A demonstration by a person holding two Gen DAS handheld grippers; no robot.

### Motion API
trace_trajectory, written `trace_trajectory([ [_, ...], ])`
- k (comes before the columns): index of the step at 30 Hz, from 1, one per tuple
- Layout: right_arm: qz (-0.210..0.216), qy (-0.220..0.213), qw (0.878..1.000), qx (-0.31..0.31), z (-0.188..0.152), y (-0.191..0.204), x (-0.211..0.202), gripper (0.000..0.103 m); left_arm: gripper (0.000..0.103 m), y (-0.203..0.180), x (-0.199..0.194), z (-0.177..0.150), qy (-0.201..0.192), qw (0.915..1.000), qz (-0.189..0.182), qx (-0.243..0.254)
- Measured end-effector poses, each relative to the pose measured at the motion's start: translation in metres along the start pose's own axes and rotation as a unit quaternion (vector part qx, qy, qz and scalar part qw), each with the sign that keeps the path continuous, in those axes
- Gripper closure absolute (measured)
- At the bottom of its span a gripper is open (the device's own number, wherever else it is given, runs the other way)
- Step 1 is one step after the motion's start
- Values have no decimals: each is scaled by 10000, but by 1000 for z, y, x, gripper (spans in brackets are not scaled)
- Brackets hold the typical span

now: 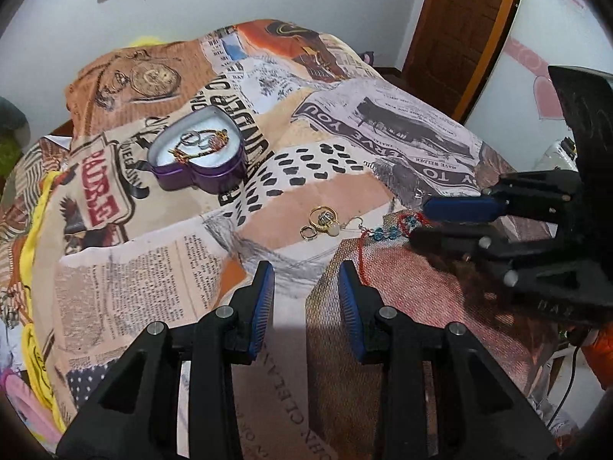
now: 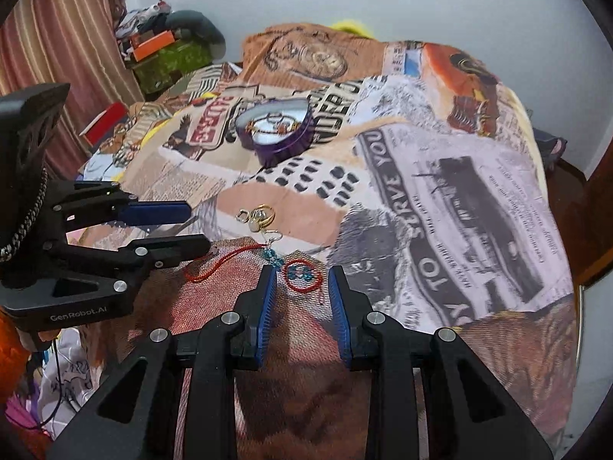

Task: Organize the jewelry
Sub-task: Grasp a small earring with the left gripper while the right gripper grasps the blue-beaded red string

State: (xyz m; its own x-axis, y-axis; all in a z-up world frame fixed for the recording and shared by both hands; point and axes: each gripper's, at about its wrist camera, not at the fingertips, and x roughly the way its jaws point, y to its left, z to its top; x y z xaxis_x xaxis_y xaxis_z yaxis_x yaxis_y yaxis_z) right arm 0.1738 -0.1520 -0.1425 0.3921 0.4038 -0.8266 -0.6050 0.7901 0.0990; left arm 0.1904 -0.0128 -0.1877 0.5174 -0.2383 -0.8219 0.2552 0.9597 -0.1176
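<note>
Your left gripper (image 1: 306, 268) & right gripper (image 2: 302, 274): jaws apart, nothing held. Red bead necklace (image 2: 304, 276) lies on bedspread (image 2: 459, 199) btwn right fingertips; rings (image 1: 322, 222) nearby; heart tin (image 1: 199, 153) beyond.

Bed covered by a newspaper-collage printed sheet (image 1: 383, 126). Resting directly on it: an open purple heart-shaped tin (image 1: 199, 155) holding jewelry, toward the far side; a cluster of gold rings (image 1: 322, 220) near the middle; just beside them, a red and blue beaded necklace (image 2: 302, 272), lying loose.
</note>
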Motion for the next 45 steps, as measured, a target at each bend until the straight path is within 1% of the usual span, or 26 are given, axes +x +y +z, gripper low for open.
trace_trajectory([
  [2, -13, 80, 9999, -97, -1, 3, 5, 78, 75, 0, 6, 2, 34, 10000, -33, 1],
  [4, -66, 54, 9998, -199, -2, 5, 7, 78, 77, 2, 11, 5, 35, 10000, -76, -28],
  [7, -18, 20, 9998, -193, -3, 2, 8, 78, 82, 5, 17, 10, 38, 9999, -117, -98],
  [12, 85, -69, 9998, -170, -4, -2, 10, 78, 83, 9, 25, 15, 30, 9995, -238, -189],
  [13, 58, -89, 9998, -178, -4, -2, 11, 80, 83, 9, 26, 16, 27, 9995, -252, -195],
  [14, 23, -103, 9998, -181, -5, -2, 12, 84, 83, 9, 27, 16, 20, 9995, -258, -197],
  [16, 71, -122, 9998, -132, -6, -4, 12, 86, 83, 8, 29, 17, -1, 9995, -268, -191],
  [18, 74, -122, 9999, -97, -4, -7, 13, 94, 84, 9, 31, 17, -20, 9994, -289, -209],
  [19, 109, -129, 9998, -61, -4, -8, 13, 95, 87, 9, 31, 17, -27, 9993, -298, -227],
  [20, 136, -134, 9998, -34, -4, -9, 13, 96, 92, 9, 32, 16, -33, 9992, -315, -239],
  [22, 146, -159, 9998, 3, -4, -11, 13, 98, 96, 8, 32, 17, -39, 9992, -301, -241],
  [29, 176, -279, 9993, 180, -7, -14, 6, 100, 96, -1, 26, 14, -139, 9998, -125, -101],
  [35, 161, -387, 9989, 229, -9, -17, -7, 100, 96, -4, 11, 5, -209, 9997, -74, -67],
  [40, 98, -566, 9982, 186, -8, -13, -22, 100, 96, -5, -3, 0, -303, 9995, -53, -111],
  [45, 63, -768, 9969, 174, -2, -11, -37, 100, 96, -4, -19, 1, -487, 9987, -10, -153],
])
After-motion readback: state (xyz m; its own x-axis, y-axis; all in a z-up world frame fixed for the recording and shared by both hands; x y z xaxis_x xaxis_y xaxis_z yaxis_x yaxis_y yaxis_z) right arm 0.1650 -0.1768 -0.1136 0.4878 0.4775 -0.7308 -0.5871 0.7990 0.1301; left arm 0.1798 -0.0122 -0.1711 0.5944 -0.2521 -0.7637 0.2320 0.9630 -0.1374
